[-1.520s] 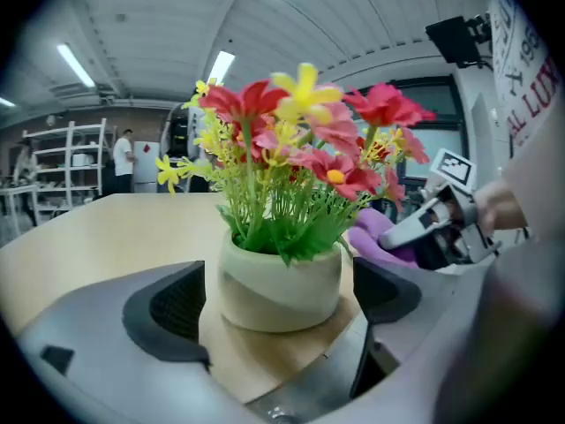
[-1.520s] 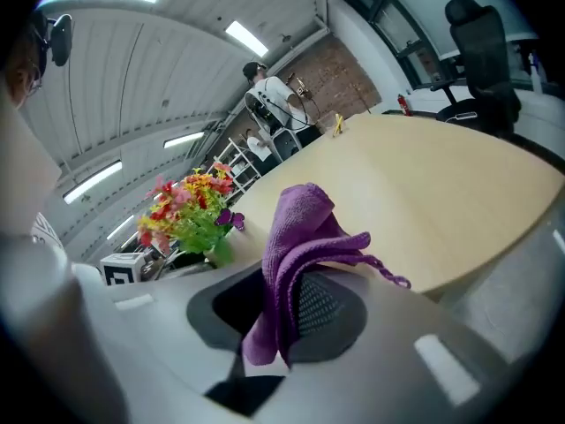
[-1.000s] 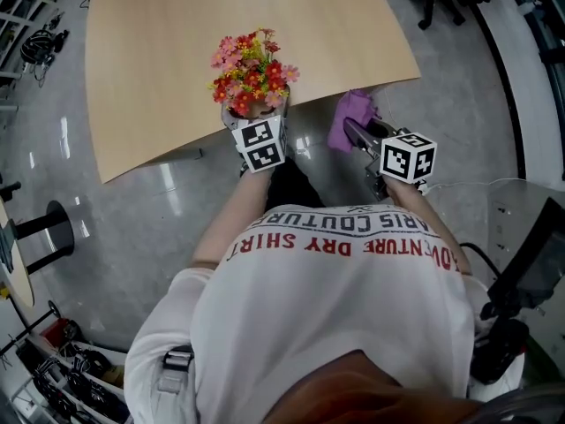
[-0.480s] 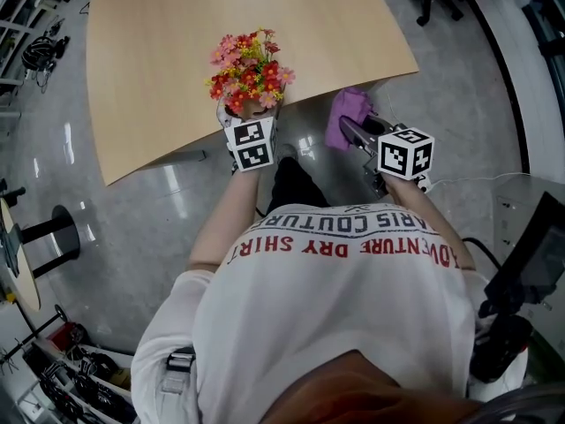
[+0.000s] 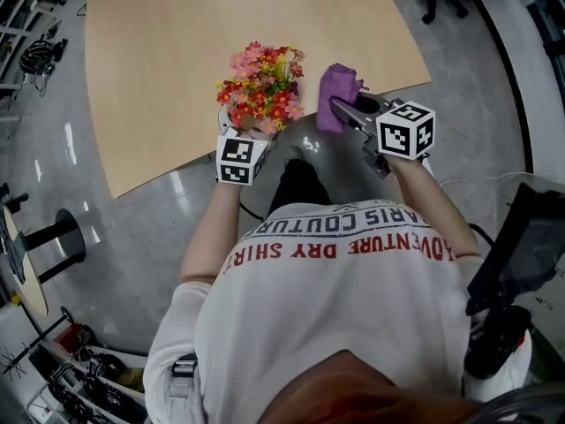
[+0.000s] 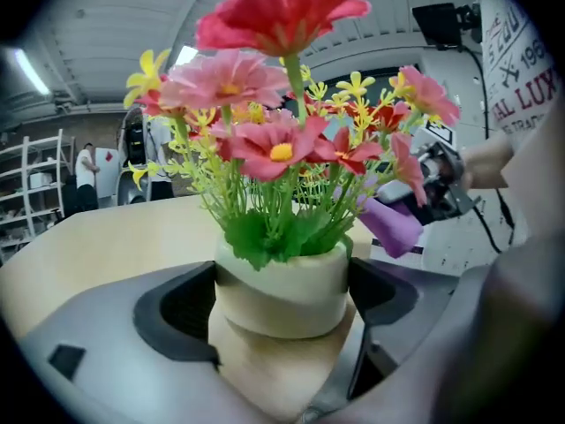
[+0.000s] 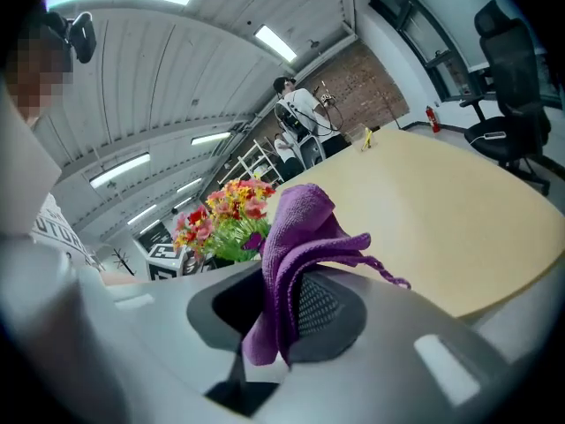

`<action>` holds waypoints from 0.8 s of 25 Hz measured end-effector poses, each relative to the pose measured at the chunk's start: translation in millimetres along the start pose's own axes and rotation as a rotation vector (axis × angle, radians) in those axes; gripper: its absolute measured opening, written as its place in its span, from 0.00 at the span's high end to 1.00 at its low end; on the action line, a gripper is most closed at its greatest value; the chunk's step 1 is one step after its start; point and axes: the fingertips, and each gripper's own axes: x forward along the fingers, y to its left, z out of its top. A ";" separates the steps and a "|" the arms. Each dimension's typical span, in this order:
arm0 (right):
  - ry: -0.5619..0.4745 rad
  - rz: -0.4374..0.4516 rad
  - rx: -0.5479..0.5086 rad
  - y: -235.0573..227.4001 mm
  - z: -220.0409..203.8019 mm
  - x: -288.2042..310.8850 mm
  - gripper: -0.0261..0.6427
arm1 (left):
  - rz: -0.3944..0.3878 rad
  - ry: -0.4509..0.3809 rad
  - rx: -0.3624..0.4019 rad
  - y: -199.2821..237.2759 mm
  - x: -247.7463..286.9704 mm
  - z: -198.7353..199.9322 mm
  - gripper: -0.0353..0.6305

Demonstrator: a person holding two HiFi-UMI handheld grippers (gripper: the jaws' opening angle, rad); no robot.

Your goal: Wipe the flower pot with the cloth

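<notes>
Firstly, desk (image 5: 159,51): pale wood, upper frame of the head view. Flower pot (image 6: 282,285): cream, red and pink blooms, at the desk's lower edge, clamped in your left tongs (image 6: 282,312), whose jaws have just been closing. Cloth (image 7: 296,237): purple, pinched in your right tongs (image 7: 281,303), right of the flowers.

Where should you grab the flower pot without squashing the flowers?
I'd grab the flower pot by its round body, just under the rim, coming in level from the side with one jaw each side. The flowers spread wide over the top, so nothing fits from above. The left gripper, whose jaws have just been closing, holds it that way.
</notes>
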 end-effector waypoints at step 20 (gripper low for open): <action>0.130 0.168 -0.064 -12.7 42.2 92.3 0.89 | -0.343 0.038 0.120 26.7 20.5 3.6 0.24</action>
